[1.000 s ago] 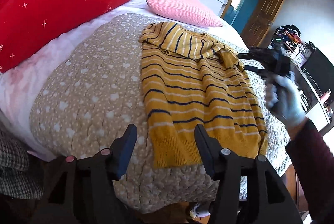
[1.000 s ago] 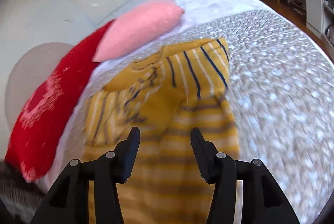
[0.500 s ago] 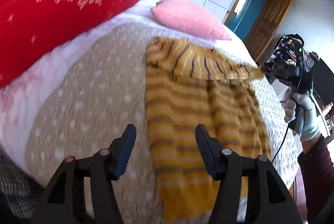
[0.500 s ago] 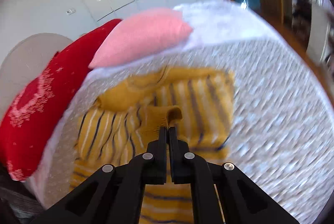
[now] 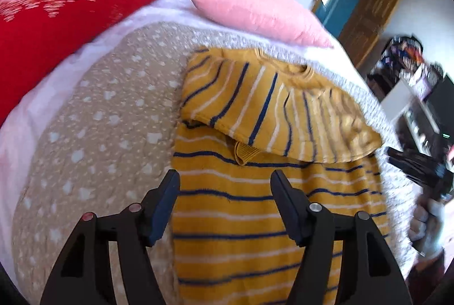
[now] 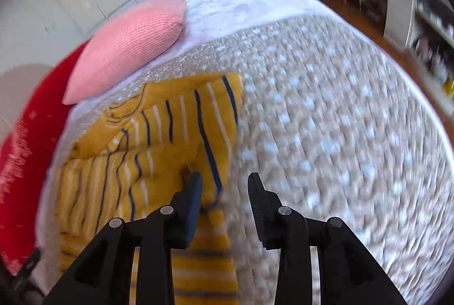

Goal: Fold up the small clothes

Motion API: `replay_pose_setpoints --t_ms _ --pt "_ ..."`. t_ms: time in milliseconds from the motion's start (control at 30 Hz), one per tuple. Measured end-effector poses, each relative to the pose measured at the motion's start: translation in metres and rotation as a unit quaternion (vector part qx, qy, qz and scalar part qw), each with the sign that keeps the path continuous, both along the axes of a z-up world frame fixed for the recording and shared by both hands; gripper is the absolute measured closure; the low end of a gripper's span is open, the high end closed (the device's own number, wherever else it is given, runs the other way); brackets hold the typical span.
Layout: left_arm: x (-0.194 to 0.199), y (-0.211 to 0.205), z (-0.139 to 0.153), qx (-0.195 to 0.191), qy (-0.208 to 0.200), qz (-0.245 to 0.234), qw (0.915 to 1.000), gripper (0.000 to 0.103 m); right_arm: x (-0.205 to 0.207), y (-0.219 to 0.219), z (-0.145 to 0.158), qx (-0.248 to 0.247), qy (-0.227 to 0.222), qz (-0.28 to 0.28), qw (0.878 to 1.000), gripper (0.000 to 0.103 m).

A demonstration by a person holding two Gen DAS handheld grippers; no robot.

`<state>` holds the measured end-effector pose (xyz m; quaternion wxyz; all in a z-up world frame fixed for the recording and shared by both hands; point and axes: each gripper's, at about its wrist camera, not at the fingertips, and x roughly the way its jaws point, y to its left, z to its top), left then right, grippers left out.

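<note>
A mustard-yellow sweater with navy and white stripes [image 5: 255, 191] lies flat on the bed, both sleeves folded across its chest. My left gripper [image 5: 224, 185] is open and empty, low over the sweater's body below the folded sleeves. My right gripper [image 6: 224, 188] is open at the sweater's right edge [image 6: 210, 134]; its left finger touches the cloth, and it grips nothing. It also shows in the left wrist view [image 5: 420, 165] at the far right, held by a gloved hand.
The bed has a beige dotted quilt [image 5: 99, 134] over a white sheet. A red pillow [image 5: 65, 6] and a pink pillow [image 5: 255, 9] lie at the head. A wooden door [image 5: 366, 15] and cluttered shelves [image 5: 408, 60] stand beyond the right side.
My right gripper shut on the right sleeve, carried it across the chest, then opened and let it go. My left gripper moved forward over the sweater, staying open.
</note>
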<state>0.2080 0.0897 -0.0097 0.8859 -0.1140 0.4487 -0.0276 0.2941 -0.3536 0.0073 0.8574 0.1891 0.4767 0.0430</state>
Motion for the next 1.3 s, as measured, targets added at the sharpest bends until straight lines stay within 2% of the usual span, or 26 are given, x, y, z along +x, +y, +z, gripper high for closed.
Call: replay_pose_setpoints --t_ms 133,200,233,267,300,400,433,567,700,767,900,1000,1033,1067,1167,1200,1300 --pt "0.028 -0.016 -0.018 0.028 0.016 -0.039 0.9987 0.041 -0.034 -0.013 -0.005 0.034 0.006 -0.007 0.999 0.066" --pt "0.041 -0.027 -0.024 0.046 0.024 -0.044 0.9977 0.055 -0.047 -0.017 -0.010 0.032 0.006 -0.009 0.999 0.066" --pt "0.046 -0.030 -0.025 0.052 0.025 -0.044 0.9974 0.072 -0.054 -0.018 -0.012 0.030 0.003 -0.009 1.000 0.066" --pt "0.053 -0.032 -0.025 0.054 0.029 -0.042 0.9972 0.098 -0.058 -0.019 -0.013 0.028 0.002 -0.008 1.000 0.066" --pt "0.059 -0.031 -0.025 0.054 0.036 -0.031 0.9974 0.097 -0.061 -0.018 -0.015 0.026 0.002 -0.006 1.000 0.066" --pt "0.073 -0.007 -0.018 0.008 0.044 0.026 0.9986 0.098 -0.068 -0.015 -0.021 0.024 0.003 -0.001 1.000 0.066" --pt "0.075 0.003 -0.016 0.004 0.043 0.051 0.9978 0.100 -0.069 -0.015 -0.022 0.024 0.002 -0.002 1.000 0.066" --pt "0.081 0.024 -0.019 -0.015 0.055 0.079 0.9952 0.100 -0.072 -0.017 -0.025 0.024 -0.003 0.003 1.000 0.066" --pt "0.078 0.030 -0.014 -0.017 0.046 0.097 0.9940 0.099 -0.076 -0.014 -0.028 0.020 -0.006 0.006 1.000 0.066" --pt "0.076 0.042 -0.015 -0.023 0.054 0.138 0.9887 0.100 -0.078 -0.013 -0.030 0.019 -0.007 0.006 1.000 0.066" --pt "0.061 0.063 -0.015 -0.070 0.073 0.141 0.9848 0.096 -0.090 -0.012 -0.028 0.023 -0.009 0.002 1.000 0.066" --pt "0.031 0.062 -0.001 -0.051 0.061 0.119 0.9897 0.074 -0.104 -0.009 -0.023 0.019 -0.009 0.007 1.000 0.064" --pt "0.019 0.061 0.003 -0.043 0.055 0.112 0.9913 0.061 -0.110 -0.009 -0.022 0.020 -0.010 0.008 1.000 0.064" --pt "0.005 0.059 0.007 -0.042 0.049 0.104 0.9925 0.053 -0.118 -0.009 -0.020 0.026 -0.010 0.011 1.000 0.063" --pt "-0.038 0.052 0.009 -0.065 0.047 0.074 0.9941 0.043 -0.140 -0.010 -0.016 0.050 -0.012 0.017 0.999 0.051" --pt "-0.052 0.050 0.005 -0.075 0.052 0.064 0.9937 0.043 -0.152 -0.011 -0.017 0.069 -0.010 0.022 0.997 0.048" --pt "-0.085 0.039 -0.007 -0.117 0.062 0.037 0.9905 0.043 -0.177 -0.014 -0.022 0.119 -0.005 0.033 0.992 0.048"
